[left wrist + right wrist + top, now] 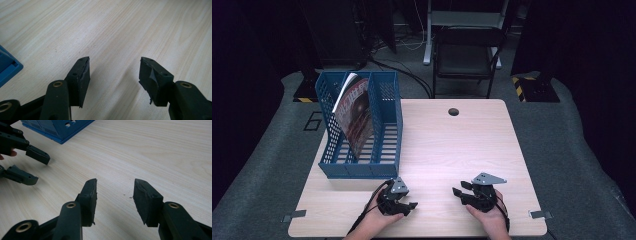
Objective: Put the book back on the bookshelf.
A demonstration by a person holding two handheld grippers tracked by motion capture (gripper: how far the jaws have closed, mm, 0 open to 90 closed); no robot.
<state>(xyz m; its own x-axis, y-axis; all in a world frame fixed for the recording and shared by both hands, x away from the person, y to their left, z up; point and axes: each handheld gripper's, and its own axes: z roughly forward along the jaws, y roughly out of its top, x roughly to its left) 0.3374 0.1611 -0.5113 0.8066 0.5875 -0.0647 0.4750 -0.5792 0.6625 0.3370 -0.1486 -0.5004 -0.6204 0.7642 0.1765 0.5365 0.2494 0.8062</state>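
Observation:
On the left half of the wooden table [452, 145] stands a blue mesh file rack [391, 125], and a magazine [354, 117] with a red cover leans inside it. My left gripper [408, 201] rests near the front edge, just in front of the rack, with its jaws apart over bare wood [114, 62]. To its right, my right gripper [460, 190] is also low over the table, open with nothing between its fingers [115, 182]. The right gripper view shows the left gripper [40, 170] open at the far left.
A corner of the rack [7, 67] lies at the left edge of the left gripper view, and its base [57, 127] shows at the top of the right gripper view. A dark round hole [453, 111] marks the table's far side. A black chair [467, 55] stands behind the table.

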